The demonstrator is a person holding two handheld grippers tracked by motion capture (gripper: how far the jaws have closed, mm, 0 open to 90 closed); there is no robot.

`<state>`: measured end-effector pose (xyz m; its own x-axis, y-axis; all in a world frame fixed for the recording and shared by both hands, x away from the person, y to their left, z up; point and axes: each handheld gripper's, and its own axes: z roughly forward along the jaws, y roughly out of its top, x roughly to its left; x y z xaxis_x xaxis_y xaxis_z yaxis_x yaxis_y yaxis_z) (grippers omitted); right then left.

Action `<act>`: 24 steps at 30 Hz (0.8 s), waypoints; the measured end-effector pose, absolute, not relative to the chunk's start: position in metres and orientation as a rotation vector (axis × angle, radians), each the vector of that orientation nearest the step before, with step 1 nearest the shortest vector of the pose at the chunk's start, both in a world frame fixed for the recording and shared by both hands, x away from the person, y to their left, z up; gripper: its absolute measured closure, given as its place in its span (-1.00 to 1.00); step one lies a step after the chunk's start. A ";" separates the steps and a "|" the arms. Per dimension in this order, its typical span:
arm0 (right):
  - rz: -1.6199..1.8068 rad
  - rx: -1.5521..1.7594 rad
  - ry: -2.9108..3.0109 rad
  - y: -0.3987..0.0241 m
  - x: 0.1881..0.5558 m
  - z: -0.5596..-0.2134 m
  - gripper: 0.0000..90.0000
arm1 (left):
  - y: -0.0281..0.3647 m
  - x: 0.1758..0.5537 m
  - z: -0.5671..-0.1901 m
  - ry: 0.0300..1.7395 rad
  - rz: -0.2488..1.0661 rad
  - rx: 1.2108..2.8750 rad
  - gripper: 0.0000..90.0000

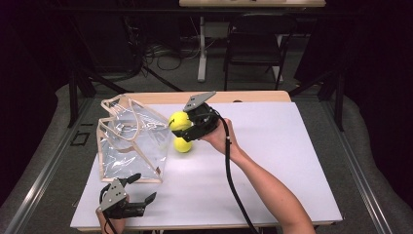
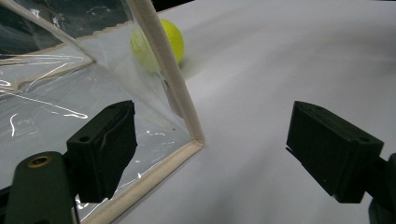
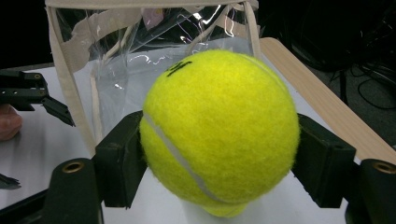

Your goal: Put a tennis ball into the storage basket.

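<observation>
The fuzzy yellow tennis ball (image 3: 219, 128) is clamped in the right gripper (image 1: 187, 127); it should be carried over the clear plastic bag's (image 1: 129, 141) mouth before release, while the open, empty left gripper (image 1: 143, 190) steadies the bag.

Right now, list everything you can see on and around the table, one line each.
tennis ball: one, yellow, held off the table in the right gripper, beside the bag
second tennis ball: one, yellow, on the table right below the held one, next to the bag
clear bag: one, see-through plastic with beige trim, standing on the left half of the table
table: one, white top with a wooden edge
chair: one, dark, behind the table
left gripper: black, open, near the bag's front corner, holding nothing
right gripper: black, fingers shut on the tennis ball
</observation>
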<state>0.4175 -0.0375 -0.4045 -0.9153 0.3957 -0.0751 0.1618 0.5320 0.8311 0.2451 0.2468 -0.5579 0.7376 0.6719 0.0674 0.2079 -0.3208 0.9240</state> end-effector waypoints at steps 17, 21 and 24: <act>1.313 0.461 2.517 -0.030 0.424 -0.394 -0.42 | 0.246 0.245 -0.558 0.678 0.547 1.874 -0.65; 1.315 0.468 2.516 -0.028 0.427 -0.392 -0.42 | 0.247 0.245 -0.558 0.679 0.546 1.877 -0.65; 1.316 0.467 2.516 -0.027 0.429 -0.391 -0.42 | 0.247 0.245 -0.558 0.678 0.547 1.876 -0.65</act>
<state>0.4289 -0.0268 -0.3907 -0.9135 0.3984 -0.0825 0.1595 0.5372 0.8283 0.2451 0.2467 -0.5579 0.7378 0.6718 0.0662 0.2070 -0.3185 0.9250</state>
